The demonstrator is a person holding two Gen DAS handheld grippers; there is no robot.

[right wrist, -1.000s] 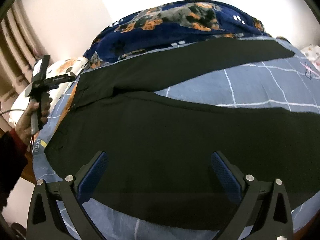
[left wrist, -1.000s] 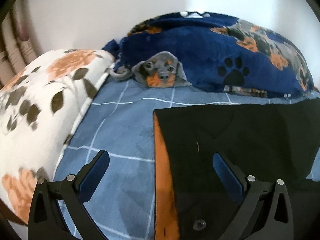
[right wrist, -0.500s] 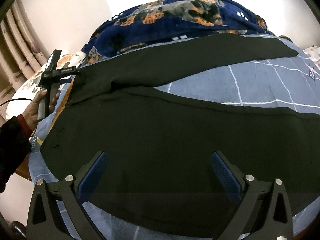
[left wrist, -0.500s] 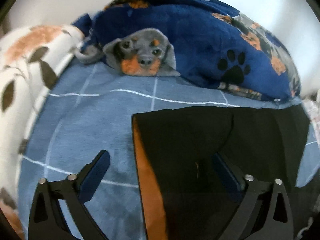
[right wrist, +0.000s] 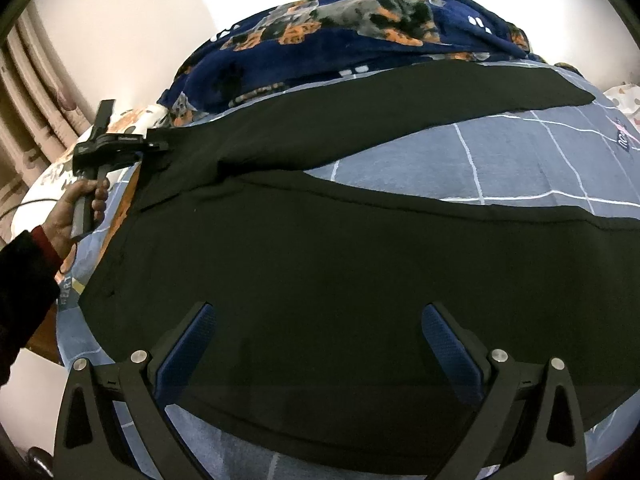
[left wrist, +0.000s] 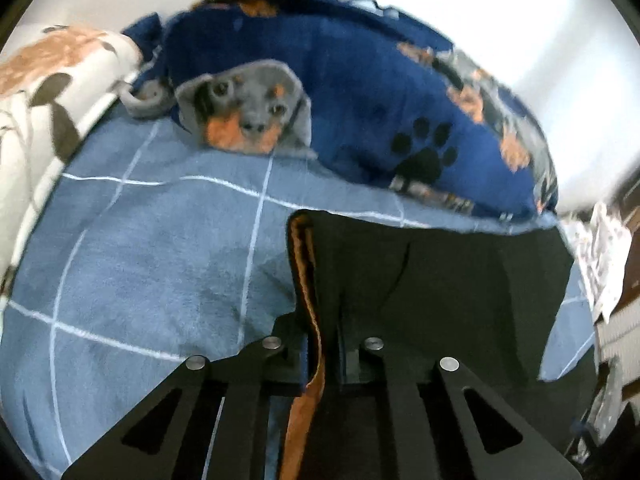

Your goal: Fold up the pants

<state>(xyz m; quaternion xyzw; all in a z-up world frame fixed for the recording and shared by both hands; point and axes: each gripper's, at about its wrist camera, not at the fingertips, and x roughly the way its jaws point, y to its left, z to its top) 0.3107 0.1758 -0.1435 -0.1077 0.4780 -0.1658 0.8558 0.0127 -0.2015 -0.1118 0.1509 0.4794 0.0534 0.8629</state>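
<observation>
Black pants (right wrist: 320, 260) lie spread on the bed, one leg (right wrist: 400, 108) running to the far right. Their waist end (left wrist: 440, 280) shows an orange lining along its left edge (left wrist: 304, 272). My left gripper (left wrist: 318, 328) has its jaws closing on that orange-lined edge, and the fabric is pinched between the fingers. From the right wrist view the left gripper (right wrist: 158, 145) sits at the far left corner of the waist, held by a hand (right wrist: 80, 208). My right gripper (right wrist: 316, 332) stands open just above the near pants leg, nothing between its pads.
A navy dog-print blanket (left wrist: 360, 80) is heaped along the wall behind the pants. A white floral pillow (left wrist: 48, 80) lies at the left. The blue checked sheet (left wrist: 140, 260) covers the bed. Curtains (right wrist: 24, 120) hang at the far left.
The left gripper moved over the waist's left edge and shut on the orange-lined fabric, which now stands up between its fingers. The right gripper stayed still and open.
</observation>
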